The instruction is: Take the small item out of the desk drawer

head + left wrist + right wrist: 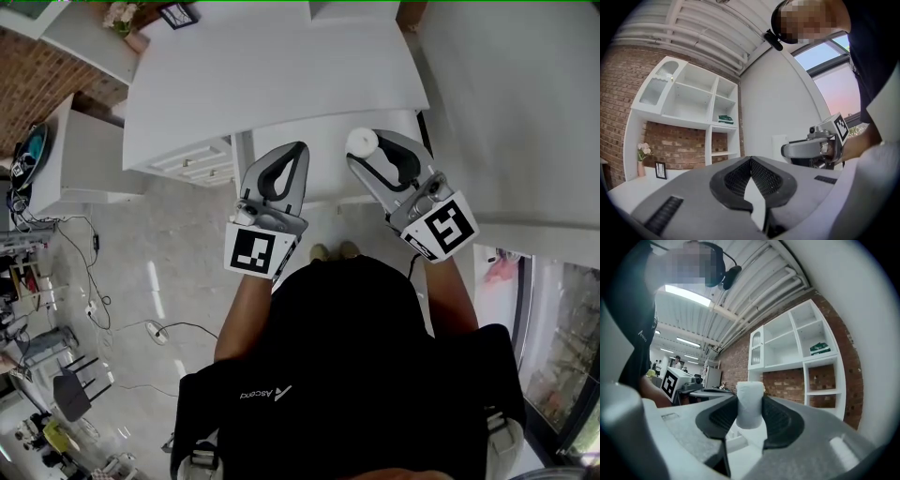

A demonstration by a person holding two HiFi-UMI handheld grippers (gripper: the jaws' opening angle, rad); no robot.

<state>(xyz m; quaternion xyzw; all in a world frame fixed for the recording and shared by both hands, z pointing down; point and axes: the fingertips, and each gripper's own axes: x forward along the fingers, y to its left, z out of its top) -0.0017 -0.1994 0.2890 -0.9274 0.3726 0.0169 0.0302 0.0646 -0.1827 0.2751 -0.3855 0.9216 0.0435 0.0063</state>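
A small white cylinder (362, 142) sits upright between the pads of my right gripper (364, 153), which is shut on it and held in the air at the front edge of the white desk (272, 75). In the right gripper view the white cylinder (750, 404) stands between the dark pads (780, 420). My left gripper (301, 148) hovers beside it to the left, shut and empty; its tips meet in the left gripper view (750, 160). A white drawer panel (328, 127) lies under both grippers; I cannot tell whether it is pulled out.
A picture frame (178, 13) and flowers (122, 17) stand at the desk's far left corner. White drawers (192, 161) and a low white cabinet (84, 159) sit to the left, with cables (94, 281) on the floor. White shelving (689, 103) hangs on the brick wall.
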